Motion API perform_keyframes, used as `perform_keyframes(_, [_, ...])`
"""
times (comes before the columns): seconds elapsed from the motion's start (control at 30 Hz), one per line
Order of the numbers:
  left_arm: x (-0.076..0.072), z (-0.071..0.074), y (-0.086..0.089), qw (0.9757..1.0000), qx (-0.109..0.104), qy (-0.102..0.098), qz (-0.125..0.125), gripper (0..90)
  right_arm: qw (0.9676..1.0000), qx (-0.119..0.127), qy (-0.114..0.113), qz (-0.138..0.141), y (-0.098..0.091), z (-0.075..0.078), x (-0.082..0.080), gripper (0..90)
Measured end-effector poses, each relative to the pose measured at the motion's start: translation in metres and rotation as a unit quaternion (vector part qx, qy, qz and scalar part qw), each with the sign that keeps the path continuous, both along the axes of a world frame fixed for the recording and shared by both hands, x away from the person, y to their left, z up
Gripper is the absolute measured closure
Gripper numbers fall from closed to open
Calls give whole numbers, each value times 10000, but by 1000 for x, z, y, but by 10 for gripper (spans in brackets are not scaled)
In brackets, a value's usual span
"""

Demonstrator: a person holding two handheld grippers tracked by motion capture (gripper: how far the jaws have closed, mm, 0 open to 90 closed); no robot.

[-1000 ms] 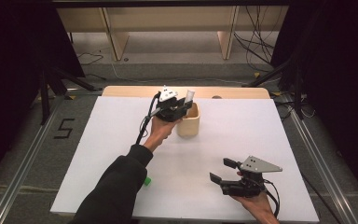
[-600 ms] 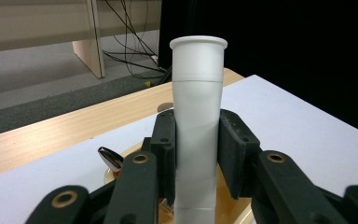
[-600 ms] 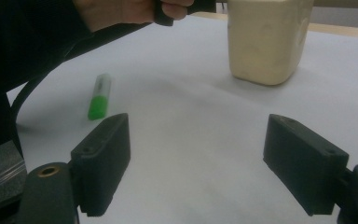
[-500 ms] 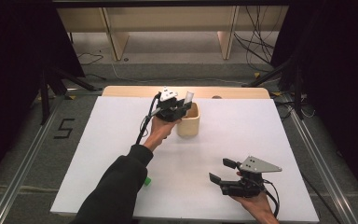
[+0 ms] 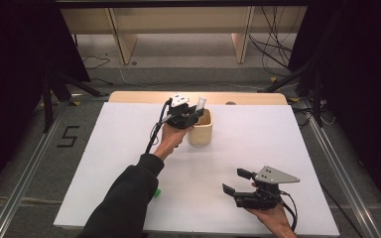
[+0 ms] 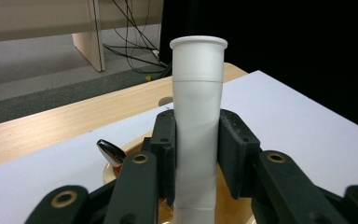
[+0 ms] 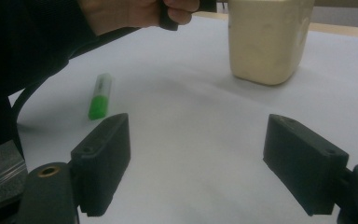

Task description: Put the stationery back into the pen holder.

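A white tube with a flared rim (image 6: pixel 198 116) stands upright between the pads of my left gripper (image 6: pixel 198 140), which is shut on it. In the high view that gripper (image 5: pixel 191 115) holds the white tube (image 5: pixel 201 102) over the left rim of a beige cup (image 5: pixel 202 130) at the back middle of the table. A shiny spoon-like end (image 6: pixel 111 151) sticks up from inside the cup. My right gripper (image 5: pixel 235 181) rests near the front right, open, with nothing between its jaws (image 7: pixel 209 163). From there the beige cup (image 7: pixel 268 39) lies ahead.
A green marker (image 5: pixel 155 193) lies on the white table sheet (image 5: pixel 278 144) by the left sleeve, also ahead-left of the right gripper as a green marker (image 7: pixel 100 95). A wooden table edge (image 5: pixel 139 97) runs along the back. Cables lie on the floor beyond.
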State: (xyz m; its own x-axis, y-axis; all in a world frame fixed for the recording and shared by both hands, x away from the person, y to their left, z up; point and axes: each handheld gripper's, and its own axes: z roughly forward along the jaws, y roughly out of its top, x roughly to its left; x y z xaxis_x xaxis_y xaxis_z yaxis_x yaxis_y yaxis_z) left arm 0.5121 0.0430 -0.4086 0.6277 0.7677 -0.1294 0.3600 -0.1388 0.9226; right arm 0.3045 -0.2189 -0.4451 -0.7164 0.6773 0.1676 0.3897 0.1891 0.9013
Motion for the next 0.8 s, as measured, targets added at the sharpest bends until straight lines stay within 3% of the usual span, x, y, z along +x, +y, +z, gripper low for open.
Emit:
perform_keyframes(0.37, [-1, 1, -1, 9998, 64, 198, -12, 668, 10000, -6, 5, 3, 0, 0, 0, 235])
perform_keyframes(0.43, [-2, 5, 0, 9995, -62, 296, 9, 566, 10000, 0, 9, 2, 0, 0, 0, 235])
perform_keyframes(0.53, [-4, 12, 4, 9991, -77, 422, 15, 411, 10000, 2, 10, 3, 0, 0, 0, 235])
perform_keyframes(0.8, [-13, 28, 19, 9987, -80, 487, -149, 345, 10000, -21, 3, -6, 0, 0, 0, 235])
